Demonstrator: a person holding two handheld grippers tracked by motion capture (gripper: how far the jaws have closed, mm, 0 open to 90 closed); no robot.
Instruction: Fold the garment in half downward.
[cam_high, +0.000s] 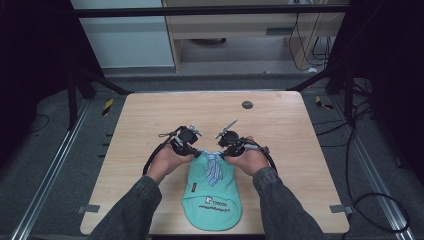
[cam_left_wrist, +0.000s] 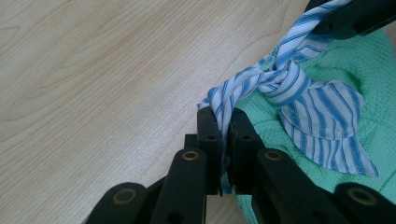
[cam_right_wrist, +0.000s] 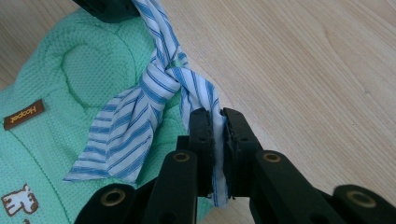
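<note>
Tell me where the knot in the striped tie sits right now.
In the high view the knot sits at the far end of the green garment, midway between the left gripper and right gripper, each clamped on a tie end.

Matt pale wood table (cam_high: 150, 130), green waffle-knit cloth garment (cam_right_wrist: 70, 93), smooth striped woven tie (cam_right_wrist: 135, 121).

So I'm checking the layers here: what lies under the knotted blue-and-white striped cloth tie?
Under the striped cloth tie lies the mint-green mesh pet garment, flat on the light wooden table. The left gripper and right gripper each clamp one end. The fabric directly beneath the knot is covered.
</note>
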